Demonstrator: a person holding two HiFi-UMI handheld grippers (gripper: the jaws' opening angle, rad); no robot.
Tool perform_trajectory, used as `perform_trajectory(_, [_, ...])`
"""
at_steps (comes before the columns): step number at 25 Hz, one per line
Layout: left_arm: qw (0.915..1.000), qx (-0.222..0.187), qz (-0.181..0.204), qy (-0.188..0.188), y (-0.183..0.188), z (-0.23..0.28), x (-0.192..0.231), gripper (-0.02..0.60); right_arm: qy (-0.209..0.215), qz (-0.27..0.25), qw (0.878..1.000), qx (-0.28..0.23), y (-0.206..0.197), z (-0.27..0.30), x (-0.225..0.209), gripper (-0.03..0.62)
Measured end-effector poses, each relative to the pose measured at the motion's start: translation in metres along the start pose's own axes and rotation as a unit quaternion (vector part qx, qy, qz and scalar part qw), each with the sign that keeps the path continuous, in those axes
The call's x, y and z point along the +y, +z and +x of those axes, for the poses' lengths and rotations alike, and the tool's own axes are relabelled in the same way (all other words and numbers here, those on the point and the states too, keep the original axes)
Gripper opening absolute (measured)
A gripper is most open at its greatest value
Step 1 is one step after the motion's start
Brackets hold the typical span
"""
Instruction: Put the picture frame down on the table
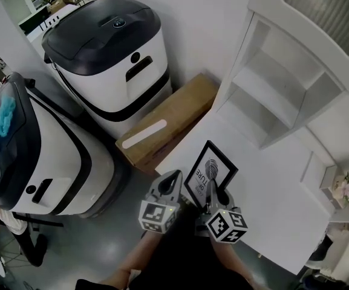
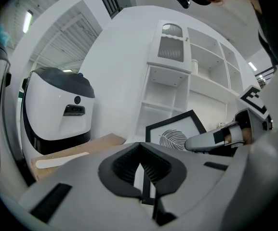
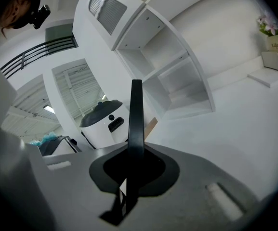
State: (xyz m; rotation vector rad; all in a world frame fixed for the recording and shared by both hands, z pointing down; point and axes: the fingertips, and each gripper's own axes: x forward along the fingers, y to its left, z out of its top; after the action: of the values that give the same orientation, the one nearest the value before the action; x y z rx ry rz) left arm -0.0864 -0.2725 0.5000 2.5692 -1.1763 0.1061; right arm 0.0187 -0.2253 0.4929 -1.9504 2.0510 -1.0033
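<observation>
A black picture frame (image 1: 209, 173) with a leaf print and white mat is held tilted over the near left corner of the white table (image 1: 271, 210). My right gripper (image 1: 218, 197) is shut on its lower edge. In the right gripper view the frame (image 3: 136, 114) rises edge-on from between the jaws of the right gripper (image 3: 135, 153). My left gripper (image 1: 169, 183) is just left of the frame, shut with nothing in it. In the left gripper view the frame (image 2: 175, 131) shows to the right, beyond the left gripper (image 2: 139, 150).
A white shelf unit (image 1: 277, 101) stands on the far side of the table. A small flower pot (image 1: 346, 189) sits at the table's right. A long cardboard box (image 1: 168, 119) lies on the floor beside the table. Two white machines (image 1: 110, 53) (image 1: 35, 150) stand to the left.
</observation>
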Motion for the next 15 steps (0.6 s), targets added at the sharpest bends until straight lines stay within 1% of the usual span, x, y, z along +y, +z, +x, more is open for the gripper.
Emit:
perform_trajectory(8, [1.0,0.009,-0.002,0.002,-0.001,0.011,-0.009,0.011,0.0,0.008,1.0,0.009,0.012,0.004,-0.014,0.014])
perform_trajectory(12, [0.9999,0.005,0.006,0.01,0.006,0.016,-0.011,0.011,0.011,0.008,1.0,0.011,0.024,0.006,-0.013,0.014])
perform_trajectory(15, [0.9998,0.003,0.007,0.016,0.01,0.02,-0.009,0.011,0.021,0.025,0.999,0.019,0.027,0.008,-0.015,0.014])
